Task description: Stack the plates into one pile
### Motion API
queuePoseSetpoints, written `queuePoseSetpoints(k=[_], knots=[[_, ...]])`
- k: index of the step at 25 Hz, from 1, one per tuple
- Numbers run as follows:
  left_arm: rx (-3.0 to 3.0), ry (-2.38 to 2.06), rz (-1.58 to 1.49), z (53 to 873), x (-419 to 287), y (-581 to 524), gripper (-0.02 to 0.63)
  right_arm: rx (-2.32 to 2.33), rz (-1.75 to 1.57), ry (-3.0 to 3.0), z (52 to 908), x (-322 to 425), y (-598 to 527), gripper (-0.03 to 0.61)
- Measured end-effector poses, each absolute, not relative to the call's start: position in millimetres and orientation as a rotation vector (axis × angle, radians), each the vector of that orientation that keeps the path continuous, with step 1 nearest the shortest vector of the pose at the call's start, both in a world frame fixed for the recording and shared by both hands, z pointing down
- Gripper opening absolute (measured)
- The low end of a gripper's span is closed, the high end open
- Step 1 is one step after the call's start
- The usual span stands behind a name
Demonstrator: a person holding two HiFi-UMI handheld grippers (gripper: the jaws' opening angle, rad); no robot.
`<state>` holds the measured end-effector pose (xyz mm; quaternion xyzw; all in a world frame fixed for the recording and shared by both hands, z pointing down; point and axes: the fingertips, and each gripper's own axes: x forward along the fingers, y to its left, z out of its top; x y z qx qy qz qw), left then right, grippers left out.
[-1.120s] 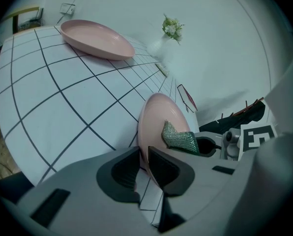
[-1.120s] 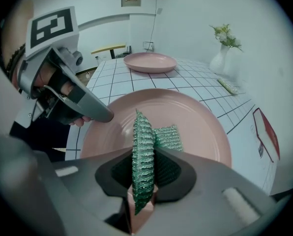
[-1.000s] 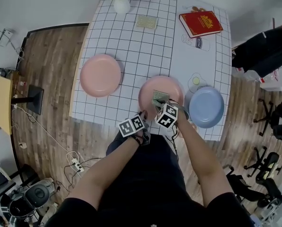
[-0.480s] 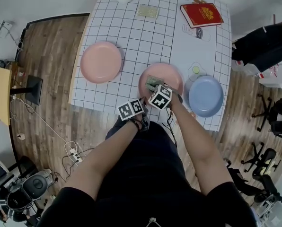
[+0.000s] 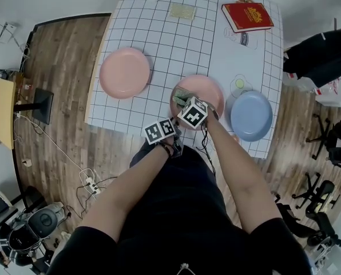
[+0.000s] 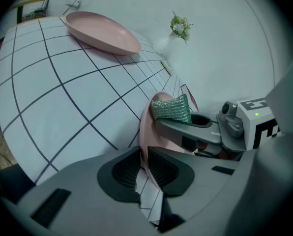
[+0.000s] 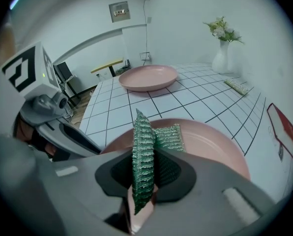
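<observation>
White gridded table [image 5: 176,44] carries three plates lying separately: we see a far pink plate [image 5: 125,73] at its left, a near pink plate [image 5: 209,89] by the front edge and a blue plate [image 5: 251,115] at the right. Our left gripper [image 6: 142,163] pinches the near pink plate's rim. Our right gripper [image 7: 154,173] is clamped on a green sponge [image 7: 142,156] above that plate.
</observation>
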<state>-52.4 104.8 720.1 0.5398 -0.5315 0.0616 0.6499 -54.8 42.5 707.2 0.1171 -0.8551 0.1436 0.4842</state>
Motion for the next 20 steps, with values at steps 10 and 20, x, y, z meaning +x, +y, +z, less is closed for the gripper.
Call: queuePoseSetpoints(k=[10,20], knots=[[1.227,-1.189,0.15,721,-50,107,0.046,0.28,0.358,-2.143,697,-65,44,0.078],[1.225,-1.198,0.15,720,-50,107,0.046,0.261,0.361,-2.125,703,-63,47,0.078]])
